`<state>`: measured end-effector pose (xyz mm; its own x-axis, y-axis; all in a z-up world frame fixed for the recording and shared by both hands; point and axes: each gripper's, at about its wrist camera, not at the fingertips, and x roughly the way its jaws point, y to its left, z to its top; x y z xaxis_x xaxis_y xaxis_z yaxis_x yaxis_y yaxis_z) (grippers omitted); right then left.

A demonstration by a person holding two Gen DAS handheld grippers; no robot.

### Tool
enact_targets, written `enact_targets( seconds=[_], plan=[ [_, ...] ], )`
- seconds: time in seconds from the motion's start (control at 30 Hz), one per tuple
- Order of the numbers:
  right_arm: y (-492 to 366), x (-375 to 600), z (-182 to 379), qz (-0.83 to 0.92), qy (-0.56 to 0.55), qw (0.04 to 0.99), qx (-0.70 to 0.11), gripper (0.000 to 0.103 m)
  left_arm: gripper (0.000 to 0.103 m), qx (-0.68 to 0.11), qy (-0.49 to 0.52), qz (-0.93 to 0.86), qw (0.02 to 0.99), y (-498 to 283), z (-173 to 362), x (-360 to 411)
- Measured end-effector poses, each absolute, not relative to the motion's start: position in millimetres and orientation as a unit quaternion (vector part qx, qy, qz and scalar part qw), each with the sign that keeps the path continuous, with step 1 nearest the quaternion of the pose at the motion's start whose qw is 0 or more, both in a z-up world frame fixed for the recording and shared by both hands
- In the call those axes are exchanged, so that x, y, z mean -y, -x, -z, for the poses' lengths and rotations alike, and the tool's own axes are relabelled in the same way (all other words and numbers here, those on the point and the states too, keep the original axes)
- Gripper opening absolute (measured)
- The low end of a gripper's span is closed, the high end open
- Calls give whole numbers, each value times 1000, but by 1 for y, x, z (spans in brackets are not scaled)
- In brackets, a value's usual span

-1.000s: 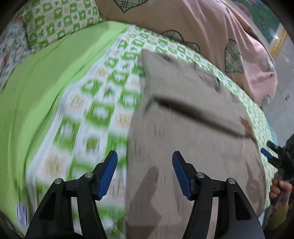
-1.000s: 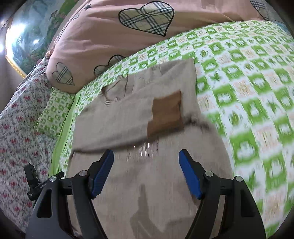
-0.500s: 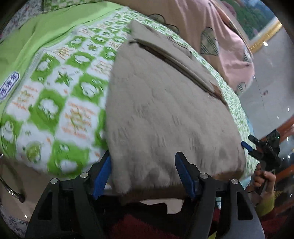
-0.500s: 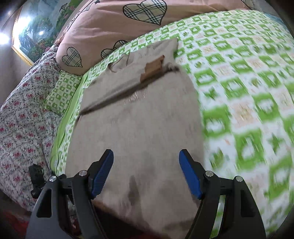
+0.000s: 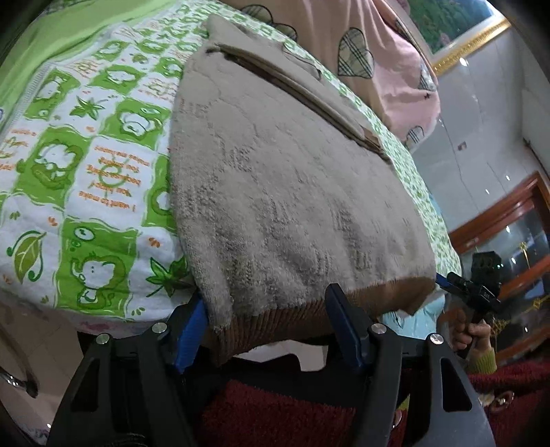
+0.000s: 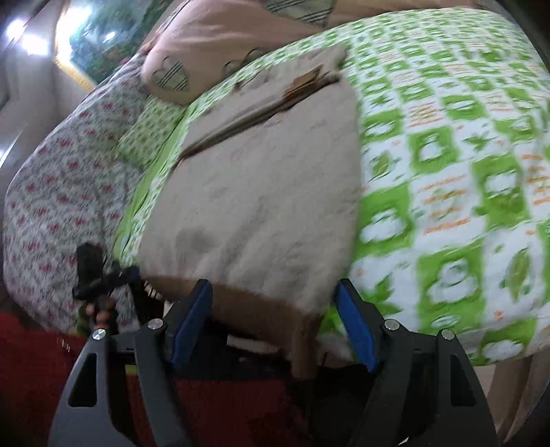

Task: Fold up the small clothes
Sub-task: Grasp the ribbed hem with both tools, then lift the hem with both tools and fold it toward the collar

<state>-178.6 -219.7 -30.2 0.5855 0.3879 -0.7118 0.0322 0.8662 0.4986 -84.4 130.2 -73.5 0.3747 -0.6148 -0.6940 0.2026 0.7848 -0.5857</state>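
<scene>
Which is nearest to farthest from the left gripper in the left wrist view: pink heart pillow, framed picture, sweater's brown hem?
From the left gripper:
1. sweater's brown hem, between its fingers.
2. pink heart pillow, past the sweater, upper right.
3. framed picture, behind the pillow, on the wall.

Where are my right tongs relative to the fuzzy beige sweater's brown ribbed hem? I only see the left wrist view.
Observer: The right tongs are open, with the brown ribbed hem of the fuzzy beige sweater between the fingers.
Operator: Is that corner lying flat?
Observer: No, it droops past the edge of the green-and-white patterned quilt.
Operator: What's beyond the sweater's other side?
Observer: A grey bedspread with red floral motifs.
</scene>
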Motion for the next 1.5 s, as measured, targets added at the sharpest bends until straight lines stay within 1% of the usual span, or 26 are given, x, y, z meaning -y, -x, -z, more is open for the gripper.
enact_targets(
  seconds=[0.07,0.1,0.13,0.17,0.2,0.23,0.27,0.33,0.4,0.47,0.53,0.6,0.67,0.73,0.83,1.0,1.17,1.3,1.5],
  plan=[
    [177,214,34,-121,-230,858,-443,74,66,-496,207,263,801,82,75,-131],
    [176,212,37,-128,-231,858,-441,70,65,-497,208,266,799,81,76,-132],
    [175,211,39,-132,-233,858,-440,69,60,-497,208,268,798,80,76,-133],
    [174,210,40,-136,-235,858,-436,63,57,-497,206,270,799,78,75,-135],
    [175,208,40,-139,-234,858,-435,46,41,-497,201,269,801,79,74,-134],
    [174,207,43,-140,-229,856,-442,33,21,-498,195,266,802,78,74,-136],
    [175,205,46,-138,-225,853,-451,11,18,-499,193,263,803,78,74,-138],
    [180,206,50,-137,-224,851,-456,11,18,-499,207,267,798,77,77,-145],
    [182,212,54,-137,-246,845,-454,11,19,-503,212,268,794,76,80,-147],
    [180,214,58,-144,-268,836,-456,13,21,-510,208,274,788,76,84,-146],
    [178,211,60,-147,-267,834,-460,14,26,-516,204,285,782,75,86,-142],
    [177,206,58,-148,-258,837,-460,14,26,-521,199,297,775,74,91,-140],
    [178,203,53,-151,-253,841,-454,11,15,-517,184,298,781,77,91,-140],
    [182,202,45,-162,-260,844,-441,11,9,-510,176,302,786,80,86,-141],
    [189,203,31,-181,-278,846,-417,10,6,-484,193,315,793,90,69,-149],
    [191,213,10,-206,-321,850,-364,10,6,-432,233,319,811,97,36,-165],
    [181,217,-20,-238,-332,859,-310,9,6,-369,269,323,829,84,2,-175],
    [156,224,-45,-250,-340,867,-264,9,6,-318,270,326,848,52,-27,-171],
    [103,242,-59,-240,-343,879,-227,9,6,-272,281,312,866,-18,-53,-169]
  ],
)
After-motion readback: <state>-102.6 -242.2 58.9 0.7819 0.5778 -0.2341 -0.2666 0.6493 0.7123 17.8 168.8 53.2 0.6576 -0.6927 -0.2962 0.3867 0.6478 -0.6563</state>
